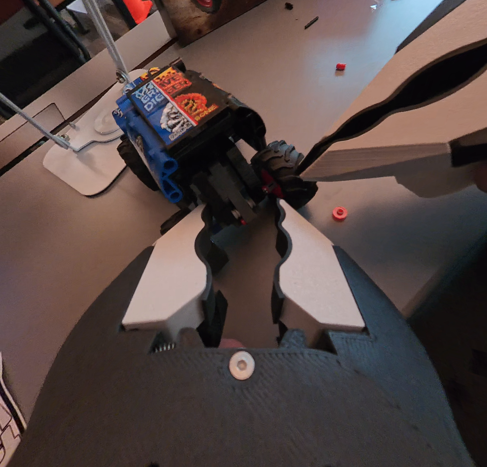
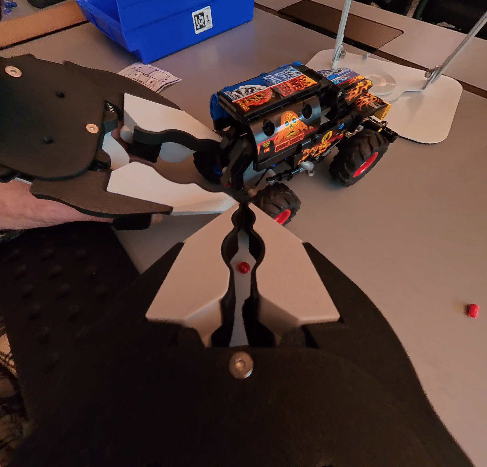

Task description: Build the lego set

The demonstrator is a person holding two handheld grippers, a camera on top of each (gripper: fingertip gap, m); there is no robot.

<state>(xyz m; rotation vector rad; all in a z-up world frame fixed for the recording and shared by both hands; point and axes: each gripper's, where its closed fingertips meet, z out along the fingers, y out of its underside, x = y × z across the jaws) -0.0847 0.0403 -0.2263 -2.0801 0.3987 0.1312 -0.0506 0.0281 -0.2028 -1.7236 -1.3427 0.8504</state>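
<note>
- The lego truck stands on the grey surface, on its black tyres with red hubs, just in front of a white stand base with two thin metal rods.
- The left gripper has its fingers spread around the rear end of the truck, and the black frame parts lie between the tips; whether the fingers truly press on them, I cannot tell.
- The right gripper has its fingers pressed together at the tips, and these tips touch the truck low at its rear, beside the near tyre. If something small is pinched there, the views do not show it.
- A small round red piece lies on the surface near this tyre, and a second red piece lies well apart from it.
- A blue bin stands behind the truck, and a printed sheet lies near it.
</note>
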